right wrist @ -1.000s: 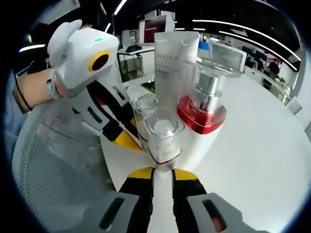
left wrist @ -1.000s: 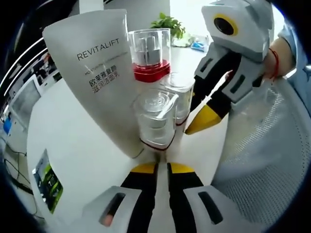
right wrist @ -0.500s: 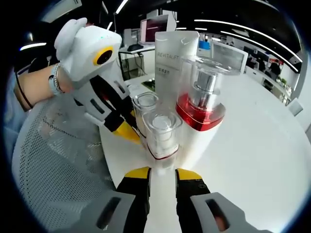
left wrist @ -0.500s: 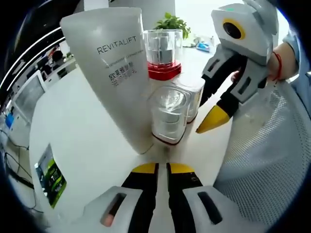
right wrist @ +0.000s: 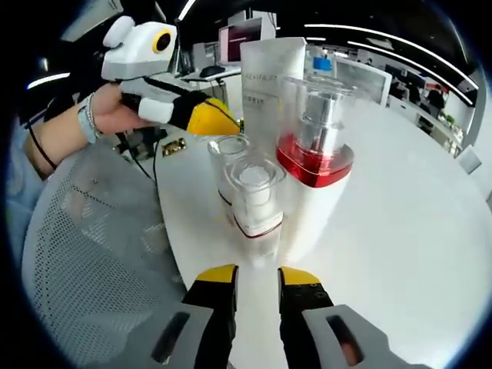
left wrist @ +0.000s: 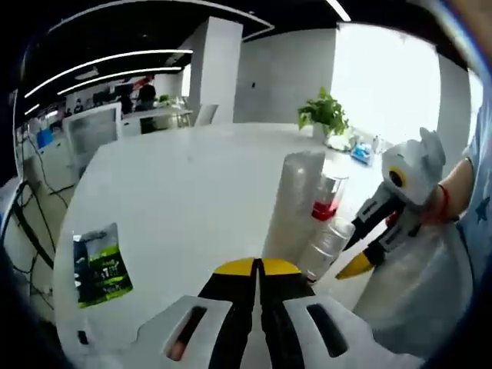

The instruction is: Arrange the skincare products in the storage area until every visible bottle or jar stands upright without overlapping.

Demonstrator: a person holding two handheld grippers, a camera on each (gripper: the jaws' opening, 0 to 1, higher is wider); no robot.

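Observation:
A tall white Revitalift tube (right wrist: 269, 81) stands upright on the white table (right wrist: 400, 207). A clear bottle with a red base (right wrist: 317, 142) stands in front of it, with two small clear jars (right wrist: 254, 196) (right wrist: 228, 157) beside that. My right gripper (right wrist: 257, 277) sits just short of the nearer jar, jaws slightly apart with nothing between them. My left gripper (right wrist: 207, 115), held by a hand, hovers above and left of the group. In the left gripper view, my left gripper (left wrist: 257, 267) is shut and empty, well back from the tube (left wrist: 296, 204), red-based bottle (left wrist: 327, 201) and jar (left wrist: 327, 244).
A grey mesh chair (right wrist: 84, 254) sits against the table edge by the bottles. A green card (left wrist: 100, 261) lies on the table at left. A potted plant (left wrist: 327, 115) stands at the far side. The right gripper (left wrist: 384, 231) shows beside the jars.
My left gripper has pulled up and back, away from the bottles. My right gripper's jaws have parted a little, and it has backed off slightly from the near jar.

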